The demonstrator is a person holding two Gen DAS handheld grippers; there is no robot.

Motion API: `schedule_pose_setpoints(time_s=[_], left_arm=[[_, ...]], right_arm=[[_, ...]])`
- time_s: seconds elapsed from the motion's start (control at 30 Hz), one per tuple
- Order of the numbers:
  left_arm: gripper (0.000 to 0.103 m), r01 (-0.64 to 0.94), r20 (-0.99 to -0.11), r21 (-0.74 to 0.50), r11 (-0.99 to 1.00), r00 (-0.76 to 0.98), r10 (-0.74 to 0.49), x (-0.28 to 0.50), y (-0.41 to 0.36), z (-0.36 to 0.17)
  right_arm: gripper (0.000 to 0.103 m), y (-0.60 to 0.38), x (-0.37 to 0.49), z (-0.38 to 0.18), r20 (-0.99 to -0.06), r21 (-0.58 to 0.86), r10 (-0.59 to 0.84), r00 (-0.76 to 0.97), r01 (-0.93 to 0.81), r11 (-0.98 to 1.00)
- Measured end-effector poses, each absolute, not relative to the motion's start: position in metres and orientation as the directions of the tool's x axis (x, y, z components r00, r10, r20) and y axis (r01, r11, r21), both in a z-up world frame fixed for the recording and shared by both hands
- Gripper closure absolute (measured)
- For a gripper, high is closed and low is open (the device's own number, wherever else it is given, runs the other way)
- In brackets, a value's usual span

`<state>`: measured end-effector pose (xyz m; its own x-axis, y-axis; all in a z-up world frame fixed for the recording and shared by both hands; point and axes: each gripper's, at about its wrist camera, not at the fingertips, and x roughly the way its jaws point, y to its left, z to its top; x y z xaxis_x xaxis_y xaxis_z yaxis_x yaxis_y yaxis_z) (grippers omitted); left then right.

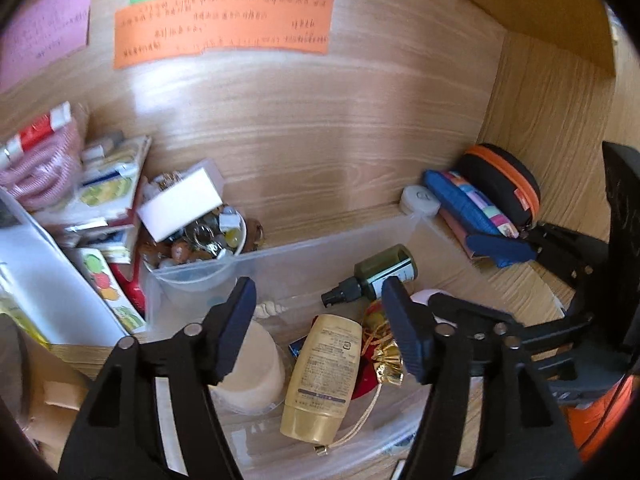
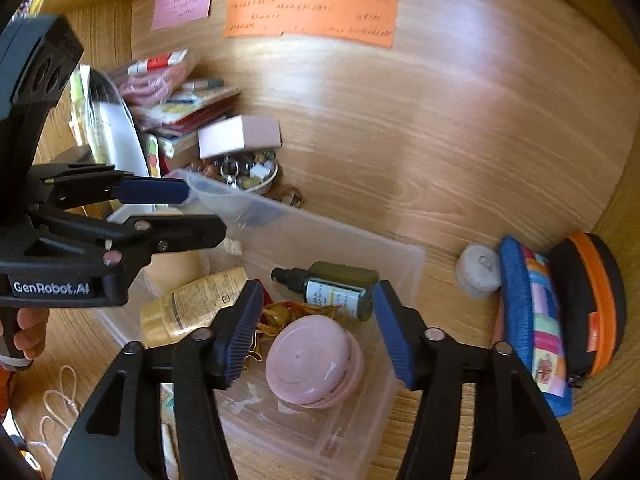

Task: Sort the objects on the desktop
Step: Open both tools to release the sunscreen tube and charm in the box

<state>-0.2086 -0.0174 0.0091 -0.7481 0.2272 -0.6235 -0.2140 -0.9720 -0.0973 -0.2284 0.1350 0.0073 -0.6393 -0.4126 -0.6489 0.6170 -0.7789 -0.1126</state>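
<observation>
Both tools hang over the clear plastic storage bin (image 2: 400,264) on the wooden desk, jaws apart and empty. The left gripper (image 1: 320,328) stands above the cream squeeze tube (image 1: 320,376); the right gripper (image 2: 316,332) stands above the round pink lidded jar (image 2: 314,364). Both items, with the dark green spray bottle (image 2: 340,284), lie inside the bin. The step in hand appears to be release after deposit. The next move calls for selecting an unsorted item, such as the blue patchwork pouch (image 2: 532,320) beside the bin.
</observation>
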Motion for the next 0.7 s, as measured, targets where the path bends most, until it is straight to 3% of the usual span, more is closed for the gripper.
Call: schedule_pose_setpoints(time_s=[0.07, 0.17, 0.3, 0.53, 0.7], left_arm=[[0.027, -0.206, -0.613, -0.079, -0.975, -0.761, 0.211, -0.202, -0.016, 0.015], [0.023, -0.193, -0.597, -0.059, -0.979, -0.779, 0.189, -0.188, -0.018, 0.024], [0.01, -0.171, -0.579, -0.047, -0.984, -0.798, 0.166, -0.168, -0.019, 0.034], [0.004, -0.155, -0.591, -0.044, -0.987, -0.793, 0.151, -0.136, -0.02, 0.041], [0.003, -0.167, -0.63, -0.043, -0.985, -0.76, 0.156, -0.114, -0.017, 0.033]], right_arm=[[0.037, 0.141, -0.223, 0.018, -0.629, -0.108, -0.418, -0.655, 0.607, -0.788], [0.031, 0.15, -0.21, 0.034, -0.599, -0.108, -0.426, -0.677, 0.596, -0.796], [0.03, 0.159, -0.194, 0.044, -0.586, -0.102, -0.429, -0.688, 0.587, -0.803], [0.029, 0.171, -0.166, 0.051, -0.58, -0.105, -0.423, -0.696, 0.578, -0.809], [0.02, 0.18, -0.147, 0.051, -0.568, -0.095, -0.426, -0.704, 0.57, -0.816]])
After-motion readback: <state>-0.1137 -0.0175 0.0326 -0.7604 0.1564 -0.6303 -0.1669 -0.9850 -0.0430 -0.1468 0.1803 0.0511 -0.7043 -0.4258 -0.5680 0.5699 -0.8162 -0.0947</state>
